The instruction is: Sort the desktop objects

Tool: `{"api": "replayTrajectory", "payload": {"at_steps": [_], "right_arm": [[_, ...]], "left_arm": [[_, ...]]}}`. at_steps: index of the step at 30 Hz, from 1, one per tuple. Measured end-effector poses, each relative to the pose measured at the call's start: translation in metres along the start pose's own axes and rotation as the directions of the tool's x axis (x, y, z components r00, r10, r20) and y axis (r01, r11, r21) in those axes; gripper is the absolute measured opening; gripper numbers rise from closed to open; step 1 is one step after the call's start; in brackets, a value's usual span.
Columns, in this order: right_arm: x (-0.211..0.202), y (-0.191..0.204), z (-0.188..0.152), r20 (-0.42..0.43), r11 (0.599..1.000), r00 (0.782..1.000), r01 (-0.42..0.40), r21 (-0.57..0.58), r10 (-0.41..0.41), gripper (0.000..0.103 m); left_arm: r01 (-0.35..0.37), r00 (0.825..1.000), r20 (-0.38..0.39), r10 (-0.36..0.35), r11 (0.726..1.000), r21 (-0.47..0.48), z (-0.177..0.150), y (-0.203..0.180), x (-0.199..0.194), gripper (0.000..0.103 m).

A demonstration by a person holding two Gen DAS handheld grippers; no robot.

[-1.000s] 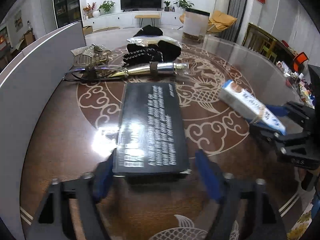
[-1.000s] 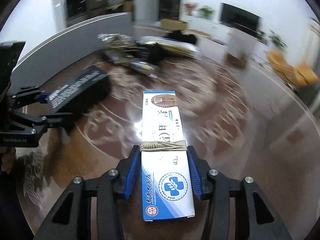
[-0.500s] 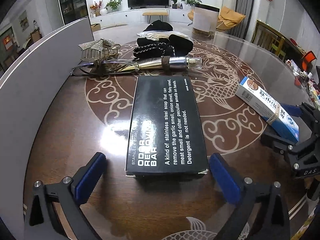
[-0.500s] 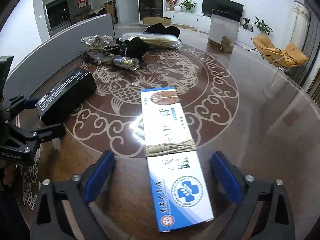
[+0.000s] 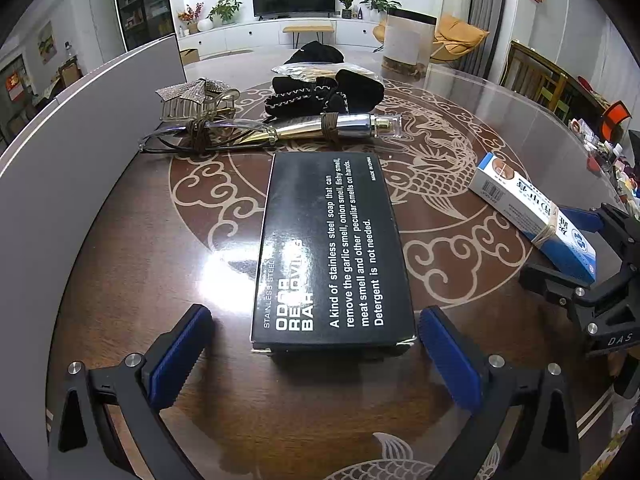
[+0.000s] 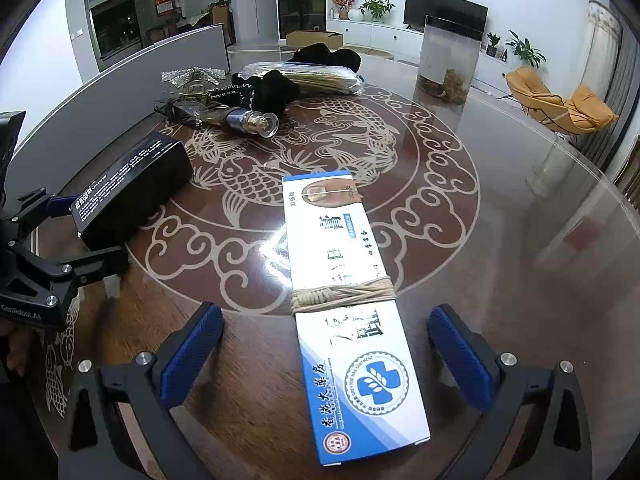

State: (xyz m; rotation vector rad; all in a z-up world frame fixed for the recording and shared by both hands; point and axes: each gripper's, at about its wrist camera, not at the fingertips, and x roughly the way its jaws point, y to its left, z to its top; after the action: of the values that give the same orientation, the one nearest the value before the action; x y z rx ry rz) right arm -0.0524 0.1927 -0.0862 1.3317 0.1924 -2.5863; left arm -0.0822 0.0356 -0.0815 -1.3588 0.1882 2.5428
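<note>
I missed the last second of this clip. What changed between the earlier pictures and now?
Both grippers have just been opening. The left gripper let go of the black box, and the right gripper let go of the blue and white box. Both boxes now lie flat on the table. The clutter behind stayed put.

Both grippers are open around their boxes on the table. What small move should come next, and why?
Probably lift both away. The left gripper and right gripper have just been opening; the black box and ointment box lie flat, pads clear.
</note>
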Motion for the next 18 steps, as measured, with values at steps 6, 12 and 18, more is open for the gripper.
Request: {"api": "replayTrajectory", "payload": {"at_steps": [6, 12, 18], "right_arm": [[-0.0001, 0.0003, -0.0002, 0.0, 1.0, 1.0, 0.0, 0.0, 0.0, 0.103], [-0.0004, 0.0001, -0.0005, 0.0, 1.0, 1.0, 0.0, 0.001, 0.0, 0.103], [-0.0006, 0.0, -0.0007, 0.0, 1.0, 1.0, 0.0, 0.001, 0.0, 0.103]], "left_arm": [[-0.003, 1.0, 0.003, 0.003, 1.0, -0.004, -0.001, -0.0002, -0.0008, 0.103], [-0.005, 1.0, 0.004, 0.005, 1.0, -0.008, -0.0012, -0.0005, -0.001, 0.103], [-0.008, 1.0, 0.005, 0.008, 1.0, -0.008, -0.0013, 0.0, -0.0009, 0.103]]}}
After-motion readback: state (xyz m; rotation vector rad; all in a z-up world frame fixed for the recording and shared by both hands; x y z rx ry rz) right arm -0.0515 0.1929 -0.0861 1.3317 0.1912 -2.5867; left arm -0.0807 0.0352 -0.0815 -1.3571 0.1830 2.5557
